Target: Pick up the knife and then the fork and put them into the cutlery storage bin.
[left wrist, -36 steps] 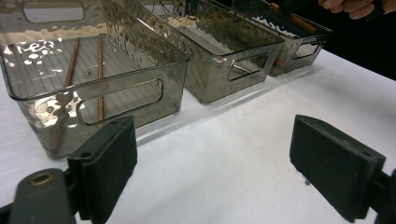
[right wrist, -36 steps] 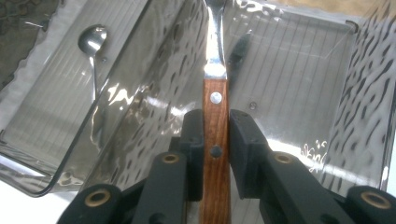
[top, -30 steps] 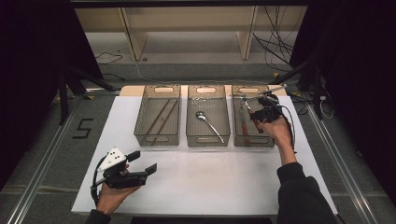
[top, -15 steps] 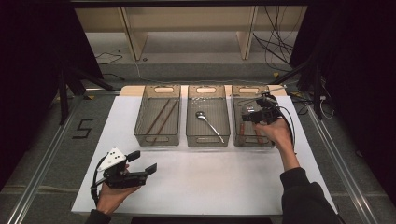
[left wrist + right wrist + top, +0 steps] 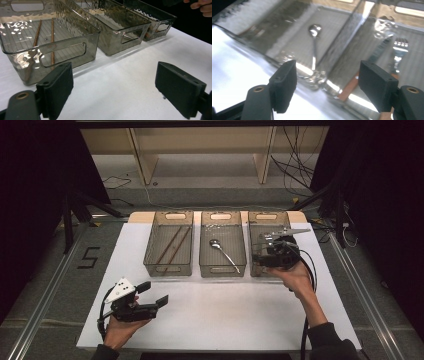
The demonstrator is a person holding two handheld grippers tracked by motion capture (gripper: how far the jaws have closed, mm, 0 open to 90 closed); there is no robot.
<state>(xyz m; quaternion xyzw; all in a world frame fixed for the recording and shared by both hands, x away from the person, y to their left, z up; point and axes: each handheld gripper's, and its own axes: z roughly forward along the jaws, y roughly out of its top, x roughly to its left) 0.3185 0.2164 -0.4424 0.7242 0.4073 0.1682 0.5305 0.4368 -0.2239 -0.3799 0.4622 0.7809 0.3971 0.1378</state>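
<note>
Three smoky clear bins stand in a row at the back of the white table (image 5: 225, 320). The left bin (image 5: 151, 251) holds two brown chopsticks (image 5: 174, 245) (image 5: 52, 37). A metal spoon (image 5: 223, 253) (image 5: 314, 47) lies in the middle bin (image 5: 241, 251). Inside the right bin (image 5: 268, 217) lies a fork (image 5: 398, 53) with a wooden handle. My right gripper (image 5: 259, 258) (image 5: 329, 82) hovers open over the front of the right bin, holding nothing. Near the table's front left, my left gripper (image 5: 153, 294) (image 5: 117, 85) is open and empty, facing the left bin.
Metal rails run along both sides of the table. A "5" marking (image 5: 90, 257) is on the floor at the left. Cables (image 5: 300, 175) and wooden shelf legs lie beyond the bins.
My right gripper has come from the back of the right bin toward its front edge, turning left. The left gripper has stayed put.
</note>
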